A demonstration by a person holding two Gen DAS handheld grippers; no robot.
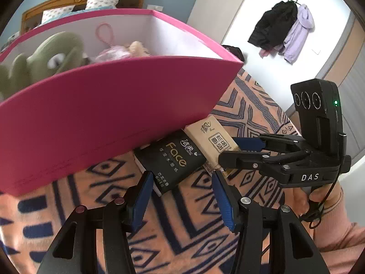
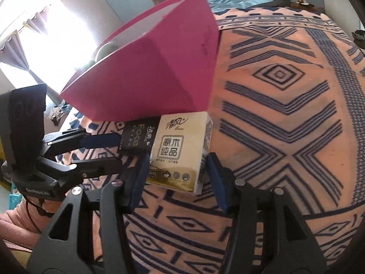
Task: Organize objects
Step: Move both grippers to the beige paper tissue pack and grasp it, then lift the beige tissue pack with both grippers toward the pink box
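Tissue packs [image 1: 173, 159] lie beside pink box [image 1: 114, 105].

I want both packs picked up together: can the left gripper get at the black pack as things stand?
Probably yes. The left gripper is open right before the black pack, nothing between. The pink box overhangs only its far end.

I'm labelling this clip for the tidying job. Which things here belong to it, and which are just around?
Part of the job:
black tissue pack
beige tissue pack
pink box, with a green plush toy inside
left gripper, open
right gripper, open

Just around:
patterned blanket
coats on a wall hook
bed with pillows
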